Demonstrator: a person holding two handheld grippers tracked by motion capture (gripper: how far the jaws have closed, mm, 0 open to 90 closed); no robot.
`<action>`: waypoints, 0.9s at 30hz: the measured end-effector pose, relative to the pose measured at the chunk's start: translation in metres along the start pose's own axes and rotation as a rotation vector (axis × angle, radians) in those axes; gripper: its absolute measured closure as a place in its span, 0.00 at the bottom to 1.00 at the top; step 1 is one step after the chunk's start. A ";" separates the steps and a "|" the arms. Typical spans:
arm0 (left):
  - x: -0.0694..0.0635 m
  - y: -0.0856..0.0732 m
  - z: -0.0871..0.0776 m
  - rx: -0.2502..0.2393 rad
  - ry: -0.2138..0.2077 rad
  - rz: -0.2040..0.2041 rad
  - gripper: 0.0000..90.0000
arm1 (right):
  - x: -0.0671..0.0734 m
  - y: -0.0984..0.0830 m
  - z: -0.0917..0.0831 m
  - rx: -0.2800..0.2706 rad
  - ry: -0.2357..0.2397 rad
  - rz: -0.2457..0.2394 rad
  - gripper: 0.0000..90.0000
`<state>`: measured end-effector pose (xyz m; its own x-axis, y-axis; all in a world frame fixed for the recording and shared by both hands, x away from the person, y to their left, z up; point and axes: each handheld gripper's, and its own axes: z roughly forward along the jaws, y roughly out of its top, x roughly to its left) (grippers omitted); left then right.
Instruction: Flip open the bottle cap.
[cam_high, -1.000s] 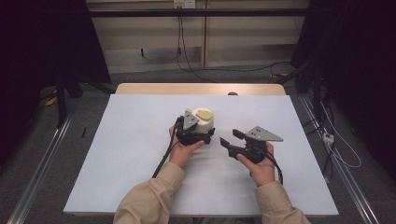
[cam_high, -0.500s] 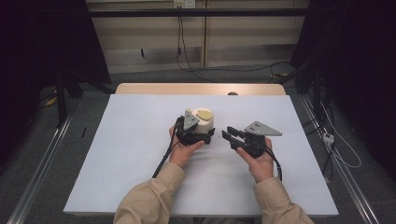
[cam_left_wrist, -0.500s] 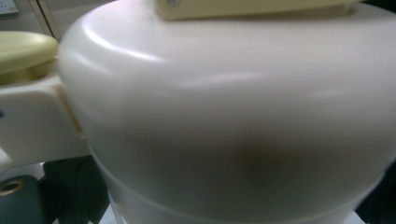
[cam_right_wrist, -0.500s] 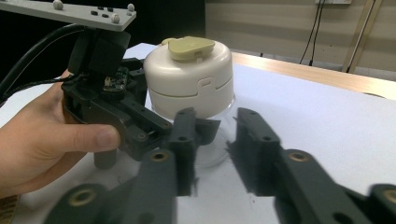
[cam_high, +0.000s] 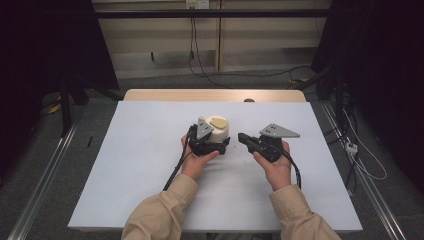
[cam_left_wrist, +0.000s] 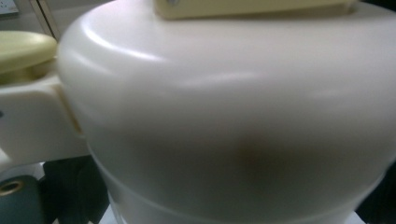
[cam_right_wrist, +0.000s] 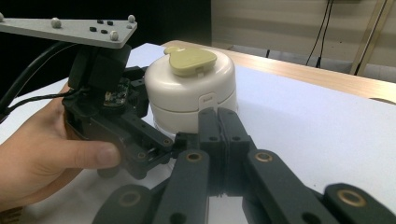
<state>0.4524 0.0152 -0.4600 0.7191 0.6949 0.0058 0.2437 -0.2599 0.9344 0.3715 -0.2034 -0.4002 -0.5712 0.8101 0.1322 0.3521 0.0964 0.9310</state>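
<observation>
Nearest the person, two beige sleeves come up from the table's near edge, each hand carrying a black two-jaw gripper over the pale blue-white sheet. The right gripper has its jaws pressed together with nothing between them; a second ago they stood apart, and they have just been closing. In the right gripper view the joined tips point at the side of the container, close to its white tab, though contact cannot be judged. The hand itself has barely shifted from where it was.

Just beyond, at the table's middle, sits the round cream-white plastic container with a pale yellow teardrop-shaped lid piece on top. The left gripper is set around the container's lower body, unchanged from the earlier frames; whether its pads press the wall cannot be told. In the left gripper view the container's wall looms very close.
</observation>
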 end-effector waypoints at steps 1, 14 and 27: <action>0.000 0.000 0.000 0.001 0.001 0.003 0.05 | 0.000 0.001 0.002 0.003 0.005 0.002 1.00; 0.000 0.000 0.000 0.001 0.004 0.001 0.05 | -0.002 0.011 0.012 0.009 0.017 -0.014 1.00; -0.001 0.000 0.000 0.000 0.008 0.001 0.05 | 0.000 0.022 0.022 0.023 0.026 -0.044 1.00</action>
<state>0.4520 0.0144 -0.4601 0.7143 0.6998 0.0094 0.2432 -0.2608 0.9343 0.3953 -0.1881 -0.3873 -0.6052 0.7897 0.1005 0.3435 0.1452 0.9279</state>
